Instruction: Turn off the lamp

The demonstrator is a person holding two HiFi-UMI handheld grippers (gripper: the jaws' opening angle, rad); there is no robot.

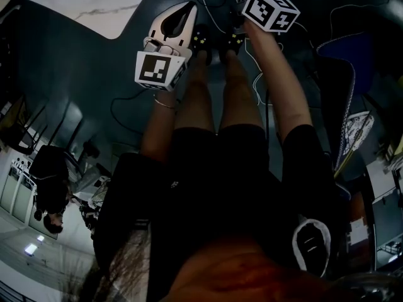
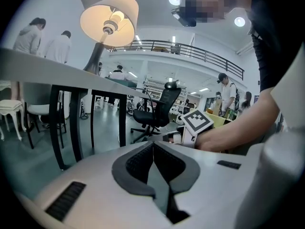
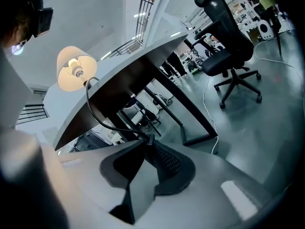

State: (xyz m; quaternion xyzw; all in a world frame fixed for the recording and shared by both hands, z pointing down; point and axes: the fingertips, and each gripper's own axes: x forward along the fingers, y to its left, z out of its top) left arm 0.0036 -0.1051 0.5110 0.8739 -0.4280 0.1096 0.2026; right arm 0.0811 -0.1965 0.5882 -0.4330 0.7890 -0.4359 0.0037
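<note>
The lamp [image 2: 109, 20] stands lit on the white table [image 2: 43, 66], and its shade [image 3: 75, 68] glows in the right gripper view too. Its black cord [image 3: 93, 113] hangs off the table edge and runs down to my right gripper [image 3: 148, 143]. That gripper's jaws are shut on a small black switch piece [image 3: 150, 139] on the cord. In the head view only its marker cube [image 1: 269, 10] shows clearly. My left gripper [image 2: 152, 146] is shut with nothing between its jaws and hangs below table height [image 1: 182, 19], left of the right one.
Black table legs [image 2: 74, 123] stand in front of the left gripper. A black office chair [image 3: 228, 46] is on the grey floor to the right. Loose cables [image 1: 258, 80] lie on the floor by the person's feet [image 1: 217, 43]. People stand in the background [image 2: 28, 32].
</note>
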